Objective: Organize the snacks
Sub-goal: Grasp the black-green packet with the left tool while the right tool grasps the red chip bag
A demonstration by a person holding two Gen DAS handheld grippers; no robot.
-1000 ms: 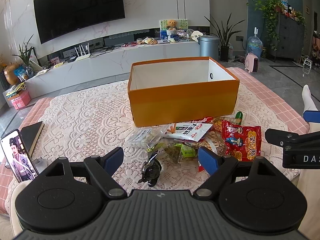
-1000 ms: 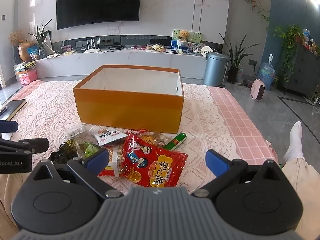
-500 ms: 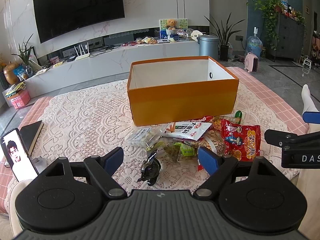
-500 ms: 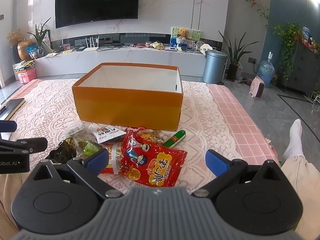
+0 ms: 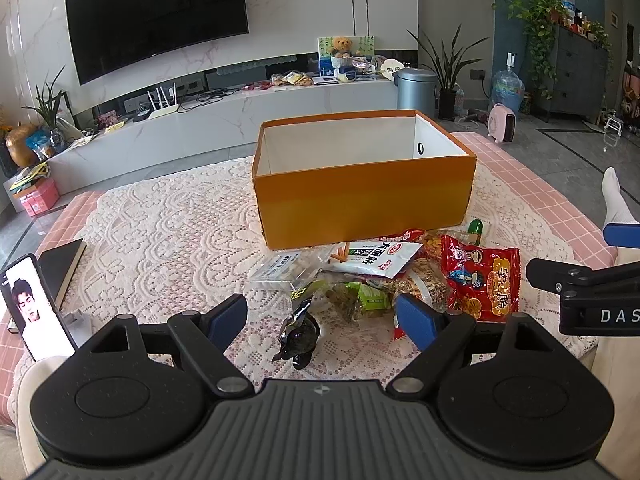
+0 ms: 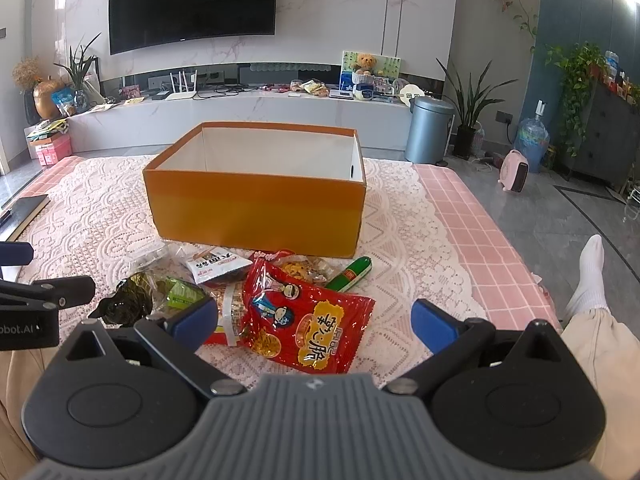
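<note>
An open orange box [image 5: 366, 200] [image 6: 256, 208] with a white, bare inside stands on the lace cloth. In front of it lies a heap of snacks: a red packet [image 5: 482, 282] [image 6: 306, 318], a white packet [image 5: 370, 258] [image 6: 216, 266], a clear packet [image 5: 280, 268], a green pack [image 5: 370, 300] [image 6: 180, 292], a green sausage stick [image 6: 350, 274] and a dark wrapper [image 5: 298, 336] [image 6: 128, 302]. My left gripper [image 5: 322, 320] is open over the dark wrapper. My right gripper [image 6: 314, 322] is open above the red packet. Neither holds anything.
A phone [image 5: 34, 308] on a stand and a dark book [image 5: 60, 262] sit at the table's left edge. The pink checked table [image 6: 480, 240] ends at the right, where a person's socked foot [image 6: 590, 276] shows. A TV wall and cabinet lie beyond.
Both grippers have crept slightly forward toward the snack heap; the box and packets look a little nearer. The picture on the phone screen changed. Nothing was grasped.
</note>
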